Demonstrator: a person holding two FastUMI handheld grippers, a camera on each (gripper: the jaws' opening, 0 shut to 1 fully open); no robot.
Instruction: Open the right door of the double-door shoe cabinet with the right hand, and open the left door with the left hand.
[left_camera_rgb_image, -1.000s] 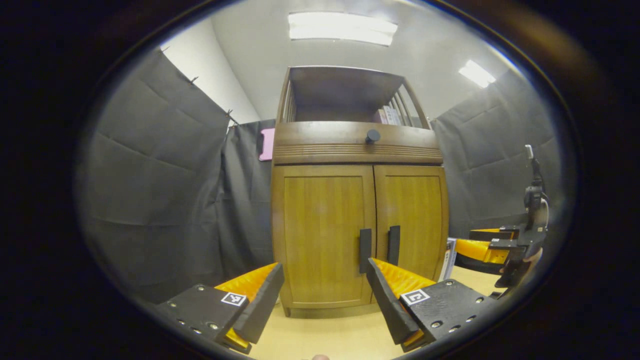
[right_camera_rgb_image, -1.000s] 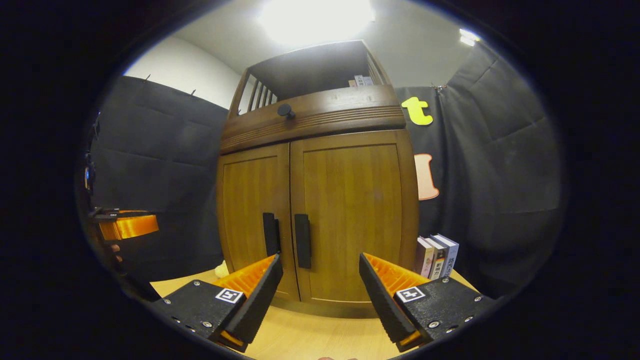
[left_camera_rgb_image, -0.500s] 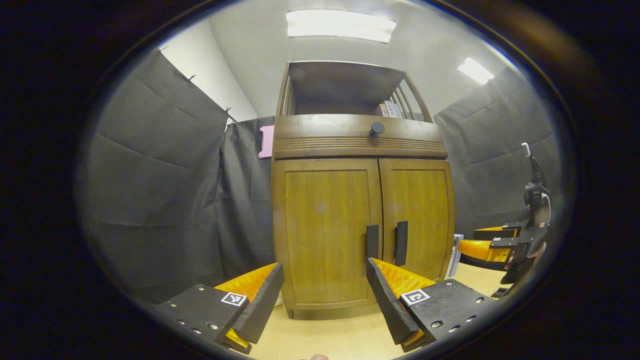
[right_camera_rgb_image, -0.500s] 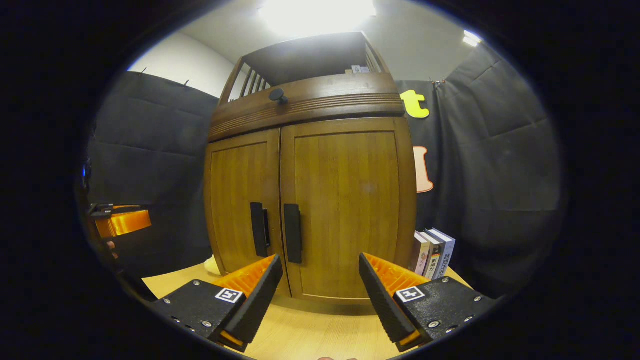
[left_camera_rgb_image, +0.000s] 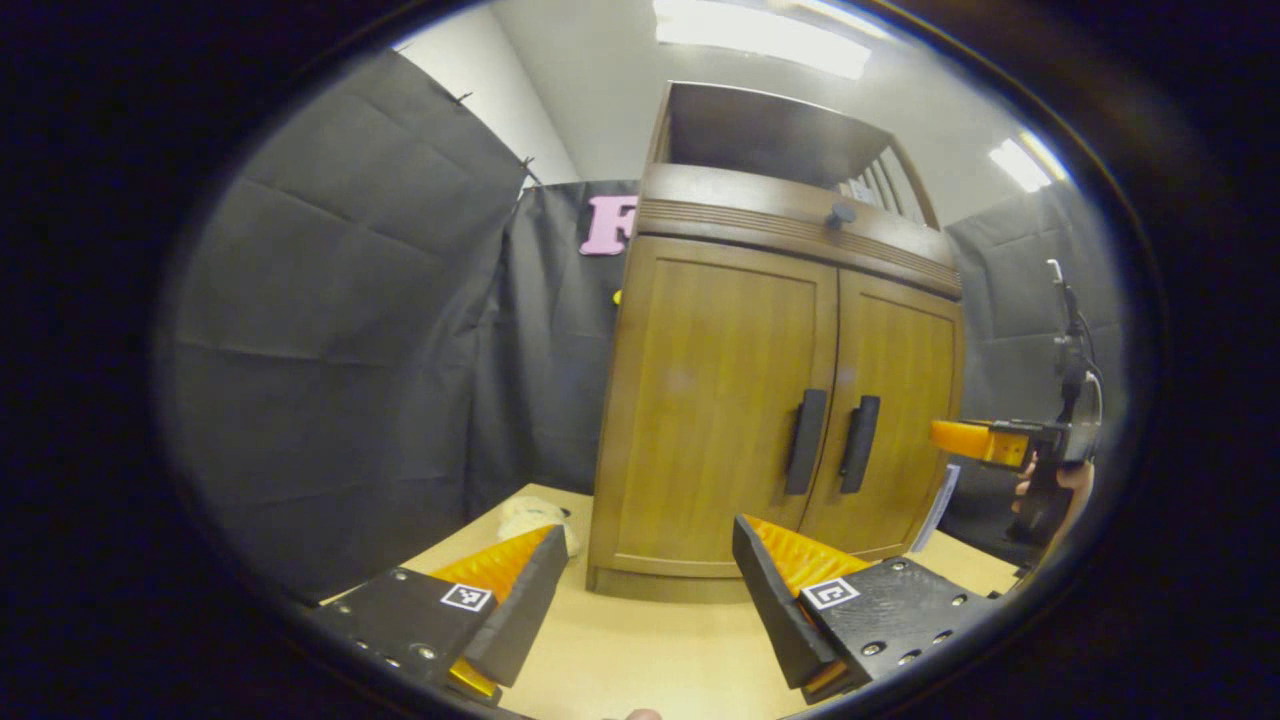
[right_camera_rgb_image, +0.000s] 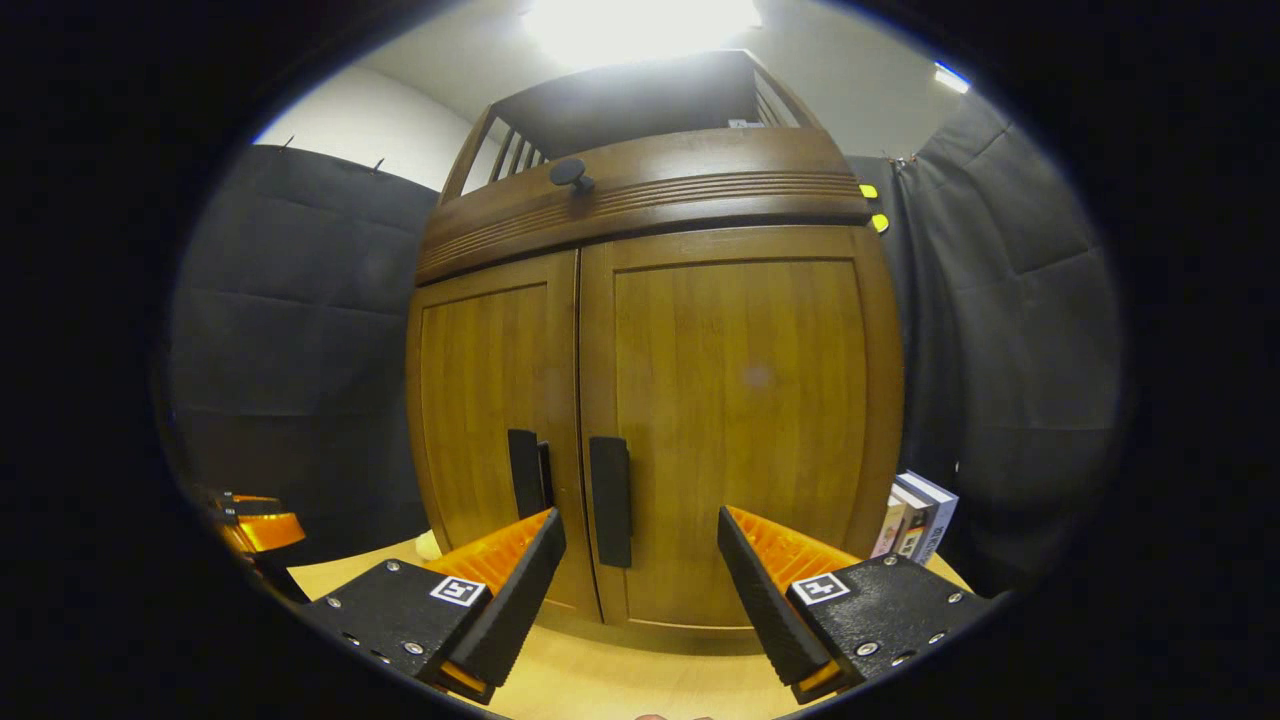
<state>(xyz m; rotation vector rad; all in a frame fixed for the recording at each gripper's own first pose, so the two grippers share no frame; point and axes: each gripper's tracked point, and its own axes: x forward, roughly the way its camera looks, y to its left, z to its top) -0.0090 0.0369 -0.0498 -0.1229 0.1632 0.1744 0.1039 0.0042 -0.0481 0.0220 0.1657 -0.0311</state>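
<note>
On the tabletop stands the cabinet, both doors closed. In the left gripper view, a pale soft thing lies by the cabinet's left bottom corner. The left tool hangs spread and empty, short of the cabinet and off its left front corner; the left door and its handle lie ahead and to the right, untouched. Farther right the right tool shows, a hand gripping it. In the right gripper view, the right tool is spread and empty, close before the doors; the right door's handle sits between and just above its fingertips, not touching. The right door is shut. Books stand at the cabinet's right side.
</note>
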